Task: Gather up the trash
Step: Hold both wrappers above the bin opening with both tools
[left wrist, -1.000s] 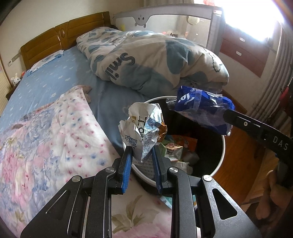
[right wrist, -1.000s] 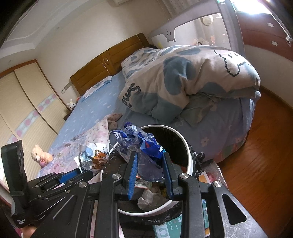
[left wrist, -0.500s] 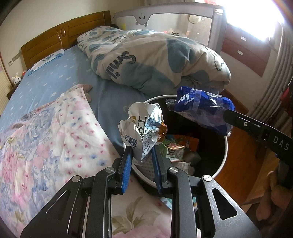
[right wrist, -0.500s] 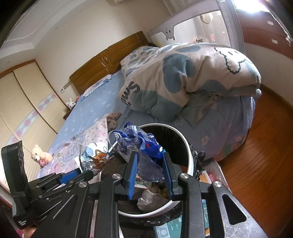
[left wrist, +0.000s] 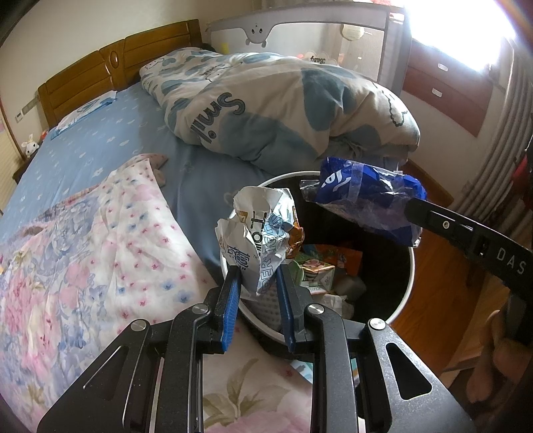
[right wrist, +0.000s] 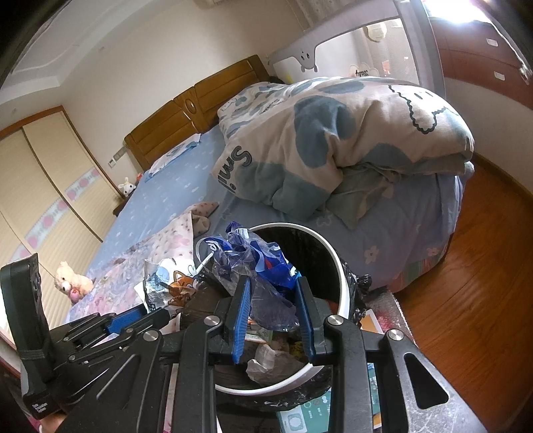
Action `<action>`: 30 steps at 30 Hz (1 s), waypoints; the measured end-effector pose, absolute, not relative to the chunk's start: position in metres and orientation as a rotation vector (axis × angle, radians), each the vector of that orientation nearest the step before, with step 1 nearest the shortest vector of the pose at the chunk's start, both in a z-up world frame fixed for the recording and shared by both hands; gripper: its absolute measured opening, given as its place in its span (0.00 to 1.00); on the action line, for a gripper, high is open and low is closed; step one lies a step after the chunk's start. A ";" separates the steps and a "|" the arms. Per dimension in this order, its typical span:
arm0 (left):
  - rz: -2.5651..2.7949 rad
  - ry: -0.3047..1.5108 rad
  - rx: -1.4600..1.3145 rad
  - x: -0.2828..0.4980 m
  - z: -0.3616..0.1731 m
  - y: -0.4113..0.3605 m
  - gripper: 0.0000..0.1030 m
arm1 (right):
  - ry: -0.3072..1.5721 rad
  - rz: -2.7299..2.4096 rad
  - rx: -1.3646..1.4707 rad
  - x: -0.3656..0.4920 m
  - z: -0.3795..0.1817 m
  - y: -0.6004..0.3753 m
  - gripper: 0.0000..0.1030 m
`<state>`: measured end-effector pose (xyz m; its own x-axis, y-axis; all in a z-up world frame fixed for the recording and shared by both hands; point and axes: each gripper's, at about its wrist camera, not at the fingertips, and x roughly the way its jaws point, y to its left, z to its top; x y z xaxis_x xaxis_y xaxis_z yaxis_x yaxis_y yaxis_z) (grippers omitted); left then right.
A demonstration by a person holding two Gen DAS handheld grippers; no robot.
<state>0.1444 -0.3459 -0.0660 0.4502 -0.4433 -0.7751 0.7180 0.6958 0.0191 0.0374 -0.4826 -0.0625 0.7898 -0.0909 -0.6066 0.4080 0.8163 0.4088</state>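
My left gripper (left wrist: 257, 278) is shut on a crumpled white printed wrapper (left wrist: 258, 229) and holds it over the near rim of a white-rimmed trash bin (left wrist: 408, 293) with a black liner. My right gripper (right wrist: 271, 289) is shut on a blue and clear plastic bag (right wrist: 256, 266), held above the bin (right wrist: 343, 283). The blue bag (left wrist: 369, 203) and the right gripper's finger (left wrist: 466, 233) show in the left wrist view, over the bin's far side. The white wrapper (right wrist: 170, 286) and left gripper (right wrist: 133, 316) show at left in the right wrist view. The bin holds several pieces of trash (left wrist: 316, 269).
The bin stands against a bed with a blue sheet (left wrist: 100, 133), a floral blanket (left wrist: 83, 259) and a bunched blue-white duvet (left wrist: 283, 100). Wooden floor (right wrist: 483, 299) lies to the right. A crib rail (left wrist: 299, 30) and drawers (left wrist: 449, 90) stand behind. Packaging (right wrist: 299, 419) lies below the bin.
Both grippers hold their trash in much the same place over the bin. The view has shifted only slightly.
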 end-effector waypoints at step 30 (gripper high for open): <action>-0.741 0.827 0.386 0.142 -0.067 -0.352 0.20 | 0.620 -0.282 0.547 0.038 -0.061 -0.485 0.26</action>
<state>0.1421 -0.3519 -0.0670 0.4510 -0.4399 -0.7766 0.7239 0.6893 0.0299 0.0376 -0.4850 -0.0610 0.7826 -0.0884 -0.6162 0.4063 0.8226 0.3979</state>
